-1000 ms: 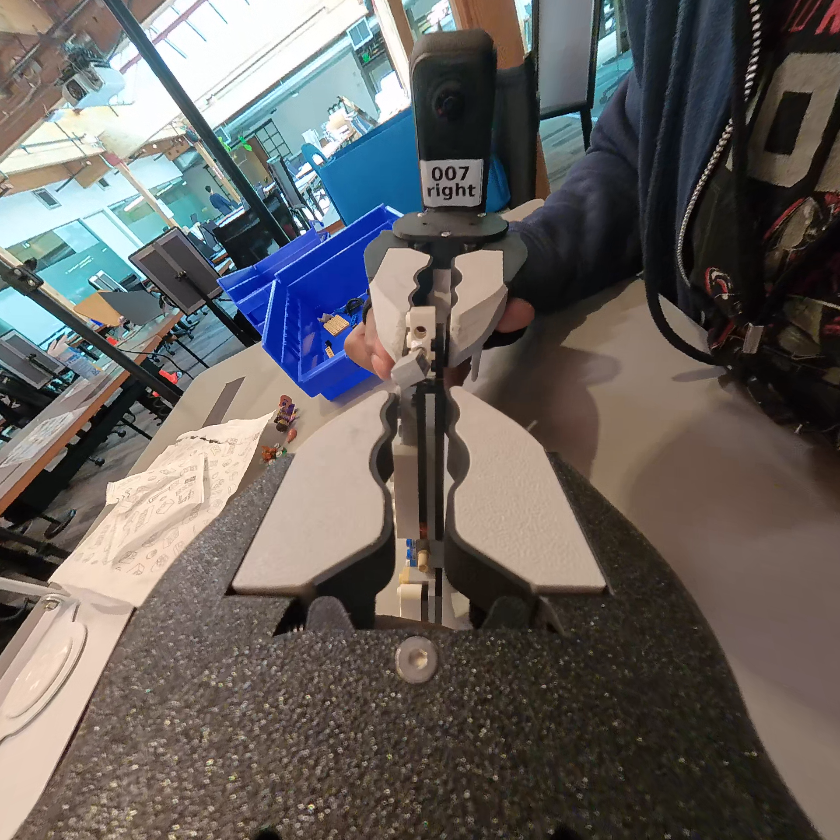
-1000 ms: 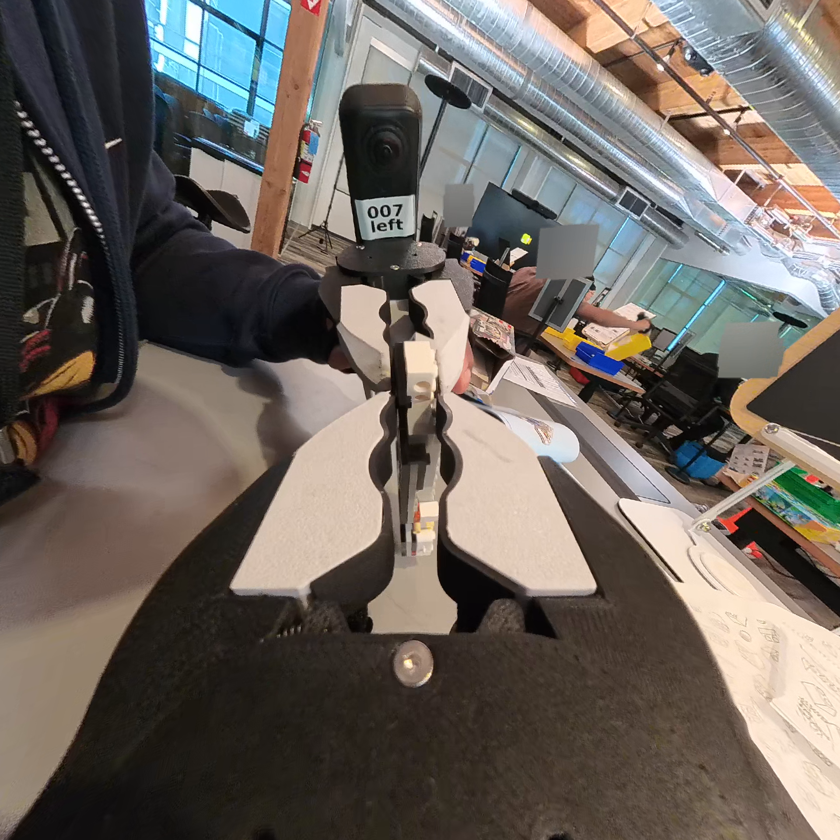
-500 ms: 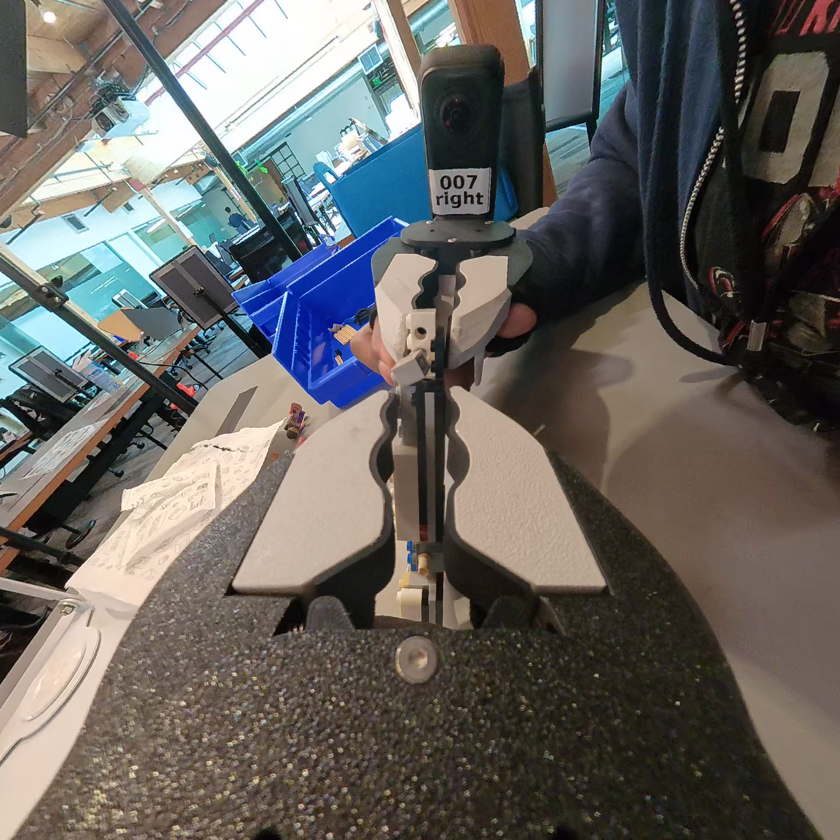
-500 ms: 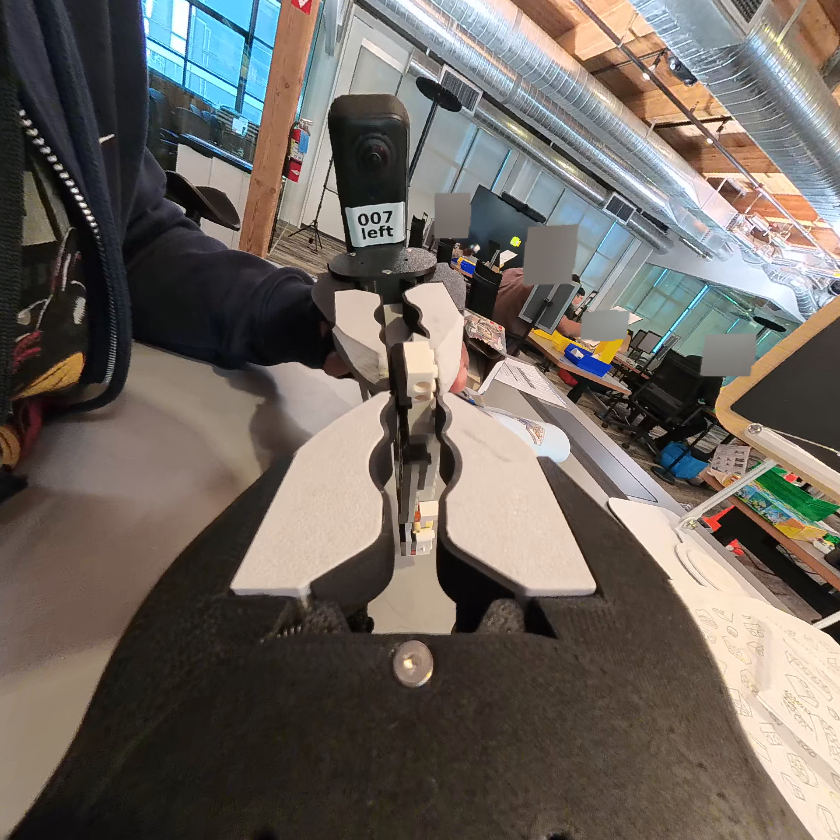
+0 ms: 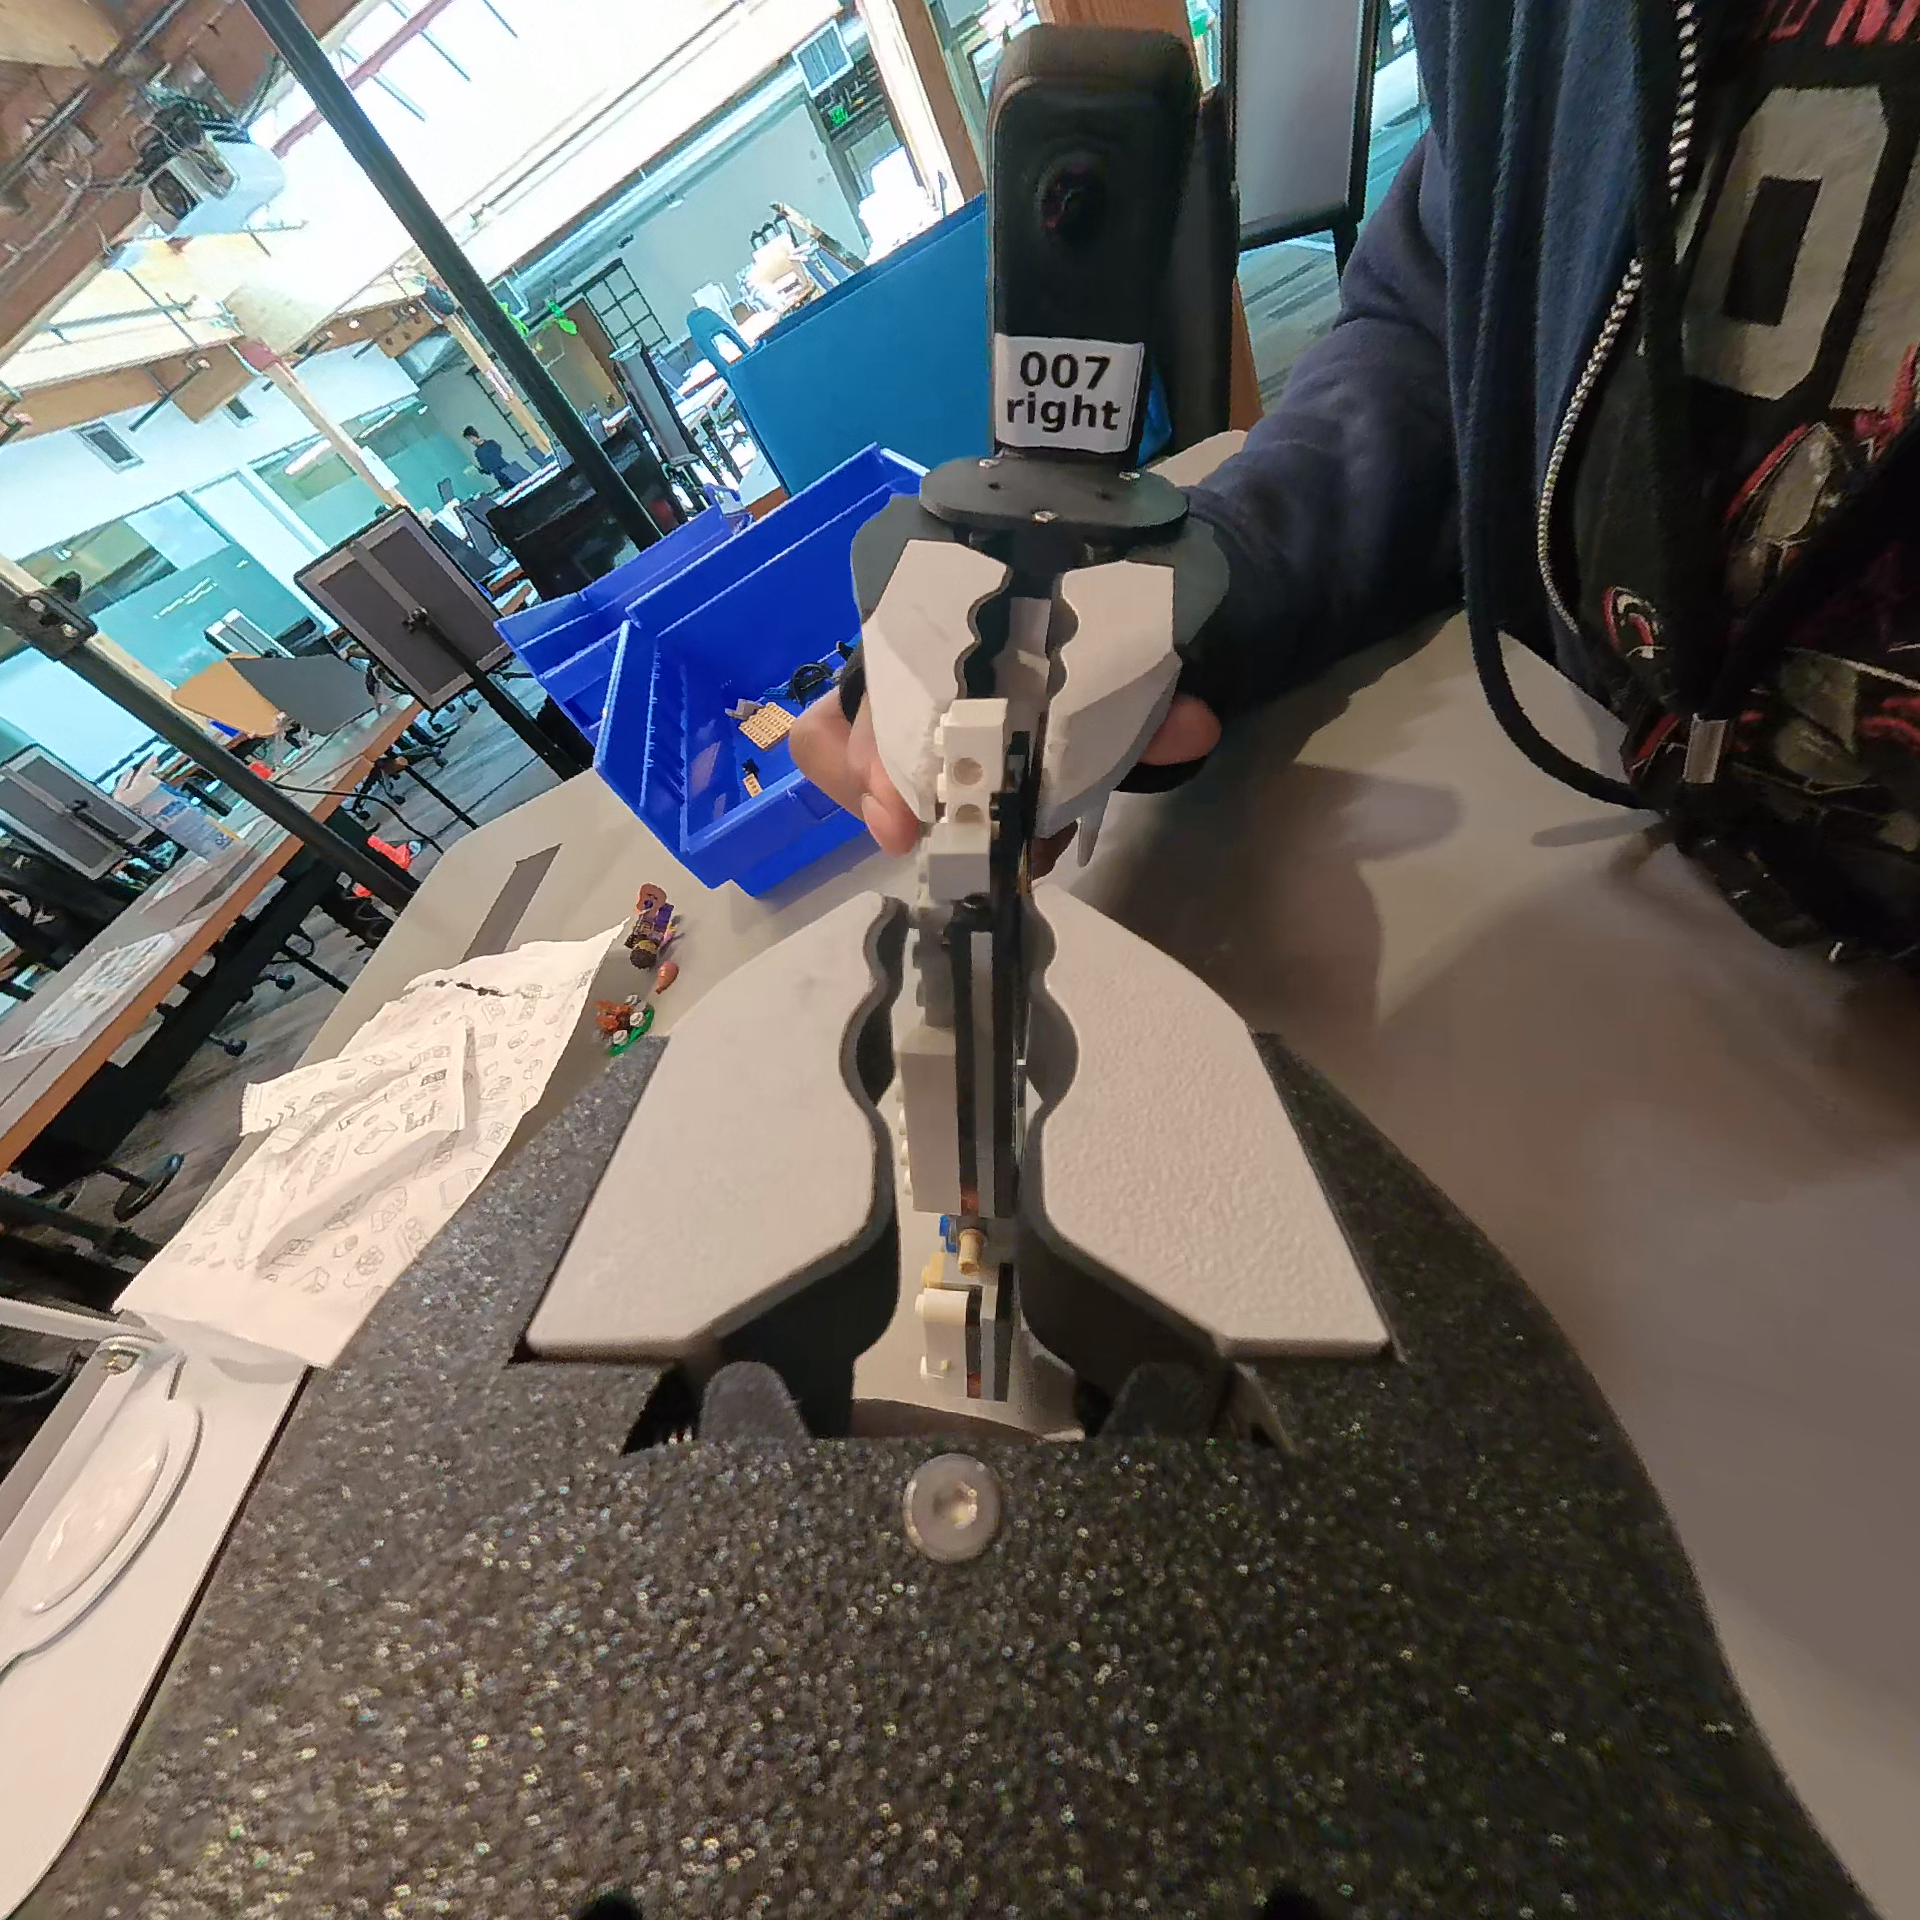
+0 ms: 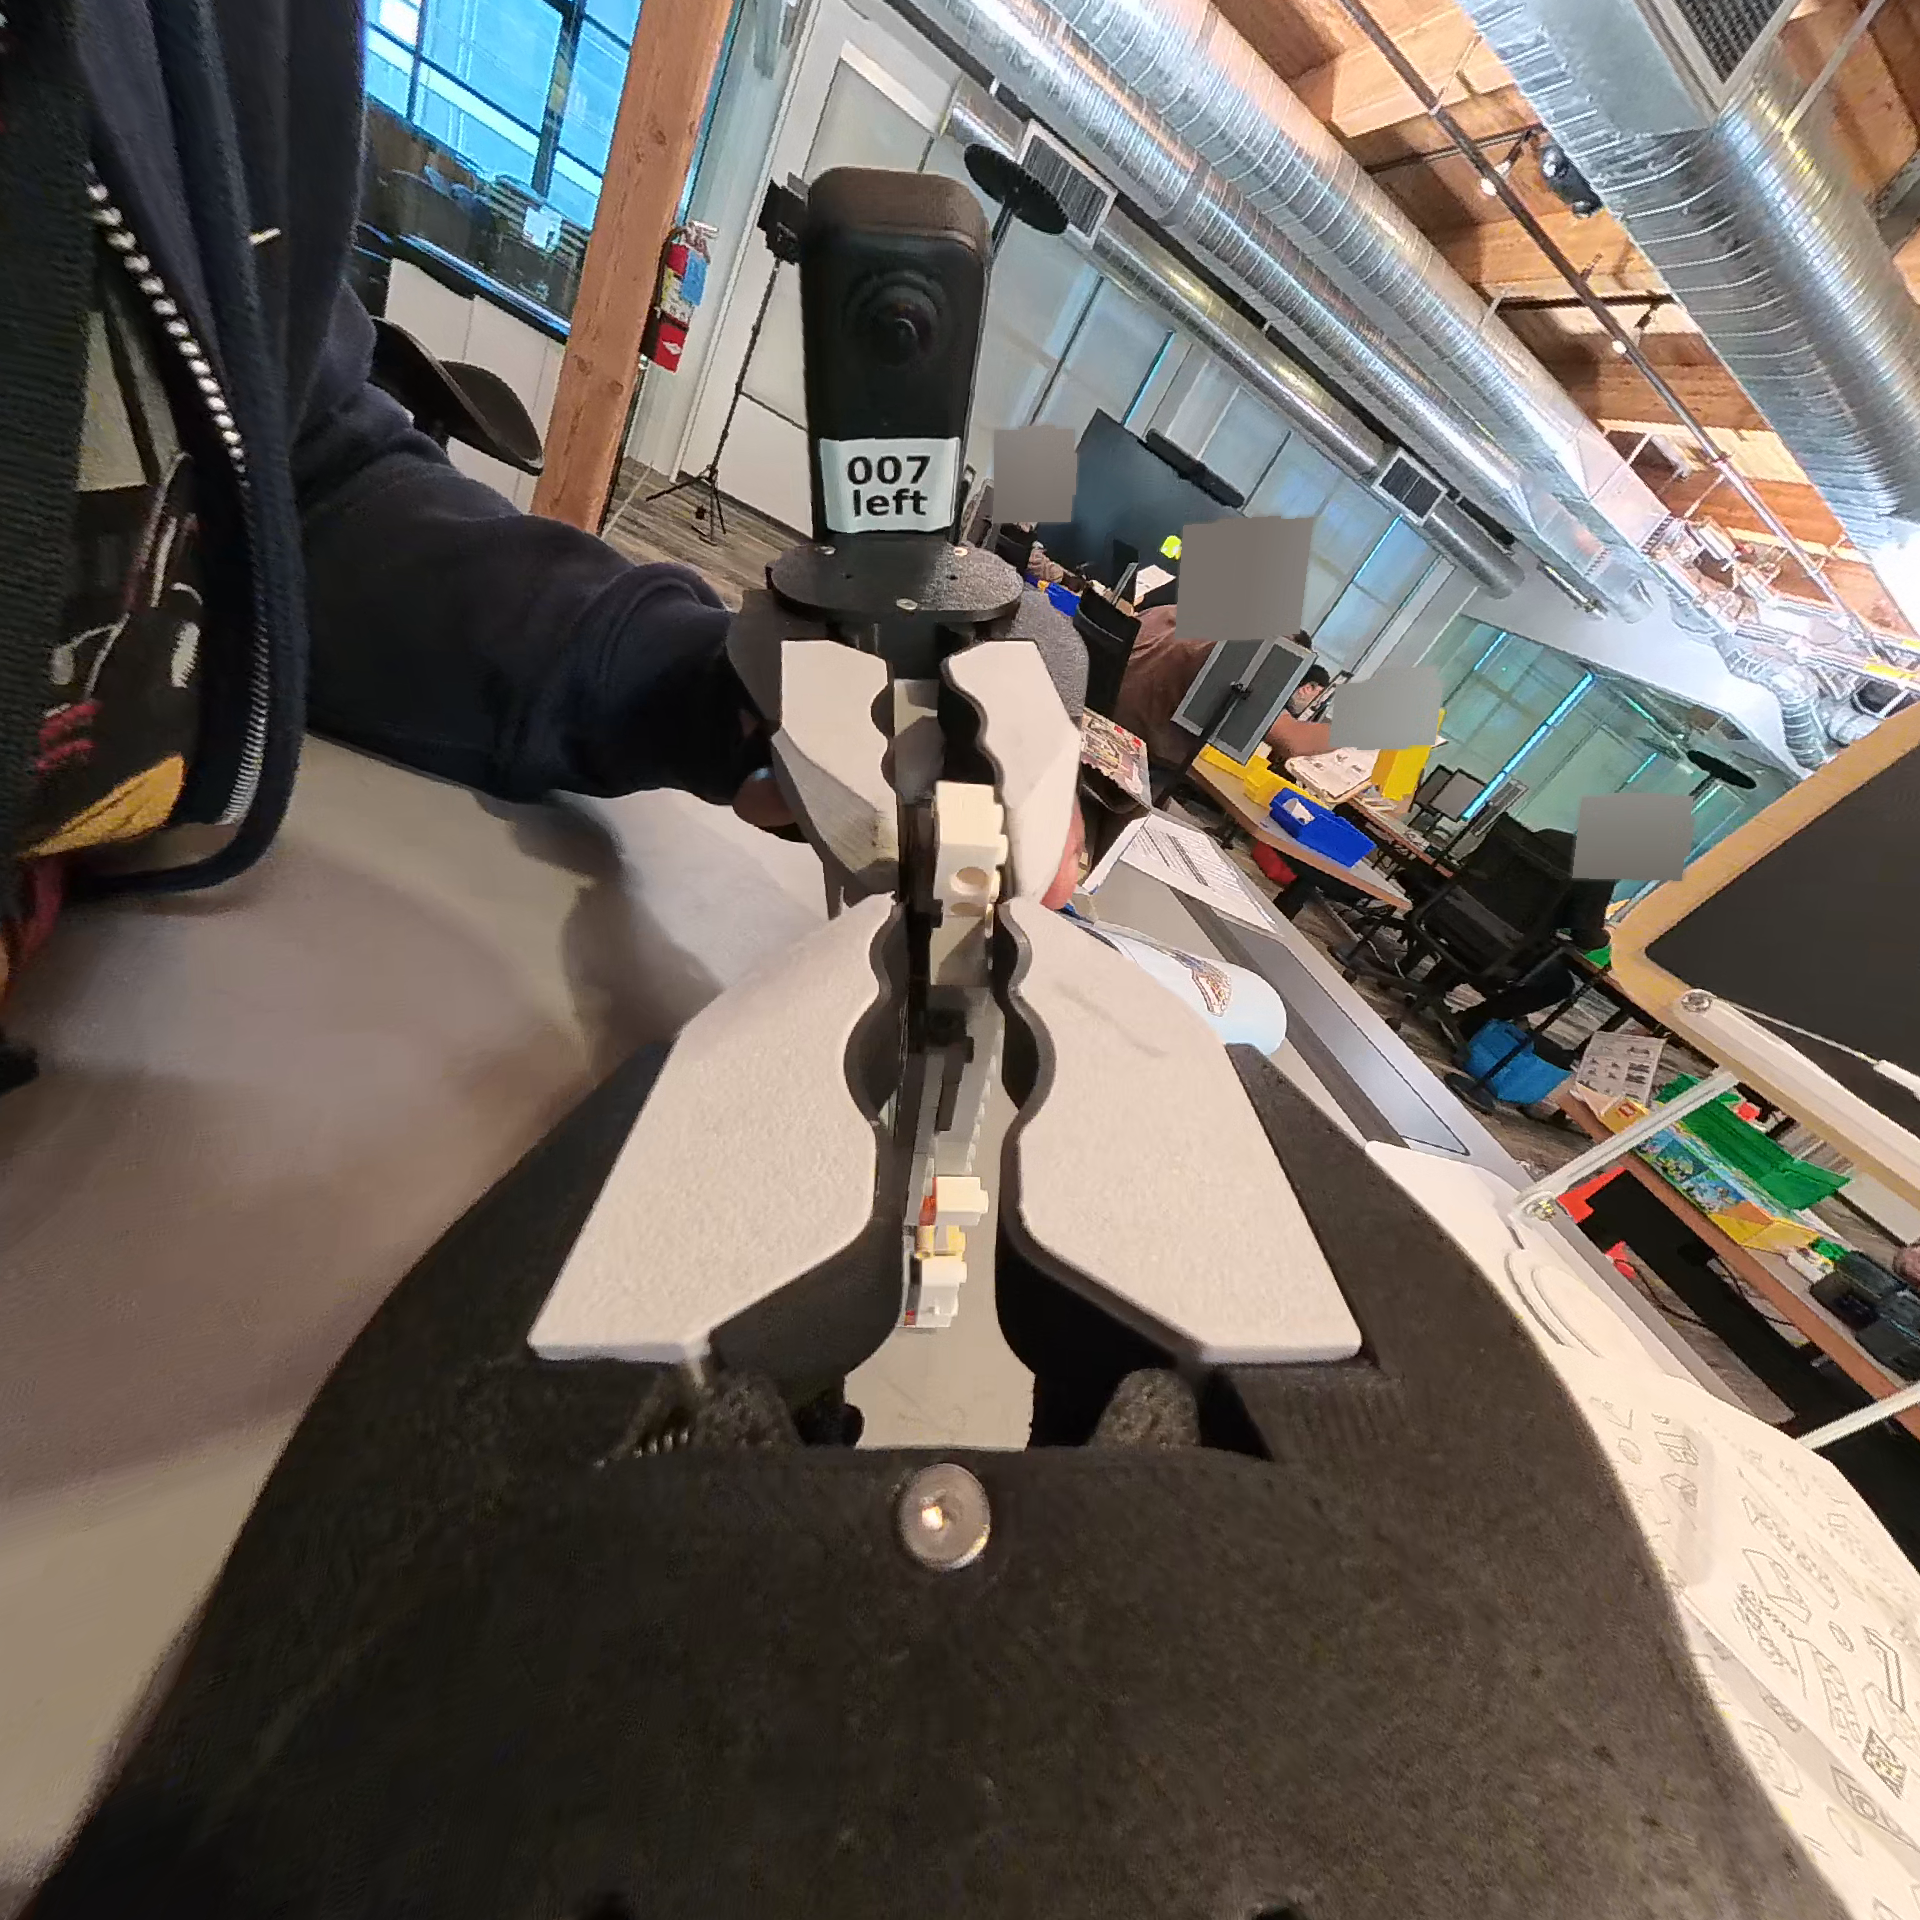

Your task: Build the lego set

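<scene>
The left gripper (image 5: 961, 914) and the right gripper (image 6: 951, 914) face each other above the tabletop (image 5: 1455, 1039), each pinching an end of one brick assembly (image 5: 961, 1039). Its long axis spans between them. Uneven pulling or twisting could snap it apart.

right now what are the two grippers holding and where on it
Both hold one long grey, black and white brick build, end to end: the left gripper clamps one end, the right gripper the other, tips nearly meeting at mid-length.
</scene>
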Motion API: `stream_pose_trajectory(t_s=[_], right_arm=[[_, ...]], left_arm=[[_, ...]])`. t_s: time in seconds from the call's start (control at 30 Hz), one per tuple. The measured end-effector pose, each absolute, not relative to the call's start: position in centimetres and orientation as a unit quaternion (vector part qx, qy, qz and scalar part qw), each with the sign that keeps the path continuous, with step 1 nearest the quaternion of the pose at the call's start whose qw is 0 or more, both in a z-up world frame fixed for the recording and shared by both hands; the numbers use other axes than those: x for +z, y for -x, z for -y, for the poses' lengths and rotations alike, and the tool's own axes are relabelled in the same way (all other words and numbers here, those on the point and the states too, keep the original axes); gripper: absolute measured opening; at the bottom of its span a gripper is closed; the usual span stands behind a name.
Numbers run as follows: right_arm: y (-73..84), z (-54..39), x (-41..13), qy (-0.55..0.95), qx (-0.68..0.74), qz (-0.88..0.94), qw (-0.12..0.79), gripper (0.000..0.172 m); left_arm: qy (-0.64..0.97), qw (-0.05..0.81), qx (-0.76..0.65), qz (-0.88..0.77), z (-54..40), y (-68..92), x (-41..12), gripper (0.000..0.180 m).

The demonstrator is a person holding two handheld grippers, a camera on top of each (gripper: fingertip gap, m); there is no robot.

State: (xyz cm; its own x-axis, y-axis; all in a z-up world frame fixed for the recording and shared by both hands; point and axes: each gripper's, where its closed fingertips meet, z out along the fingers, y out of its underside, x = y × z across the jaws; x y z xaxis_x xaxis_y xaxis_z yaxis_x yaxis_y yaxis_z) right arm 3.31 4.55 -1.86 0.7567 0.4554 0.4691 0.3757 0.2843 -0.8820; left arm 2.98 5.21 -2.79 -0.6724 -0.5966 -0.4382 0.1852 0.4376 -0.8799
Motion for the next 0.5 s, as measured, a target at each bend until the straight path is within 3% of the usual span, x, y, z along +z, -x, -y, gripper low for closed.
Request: stream_pose_trajectory(t_s=[0.5], right_arm=[[-3.3,-4.4,-1.6,0.594,0.028,0.346,0.725,0.015]], left_arm=[[0.137,0.387,-0.522,-0.747,-5.2,-2.4,-1.1,0.036]])
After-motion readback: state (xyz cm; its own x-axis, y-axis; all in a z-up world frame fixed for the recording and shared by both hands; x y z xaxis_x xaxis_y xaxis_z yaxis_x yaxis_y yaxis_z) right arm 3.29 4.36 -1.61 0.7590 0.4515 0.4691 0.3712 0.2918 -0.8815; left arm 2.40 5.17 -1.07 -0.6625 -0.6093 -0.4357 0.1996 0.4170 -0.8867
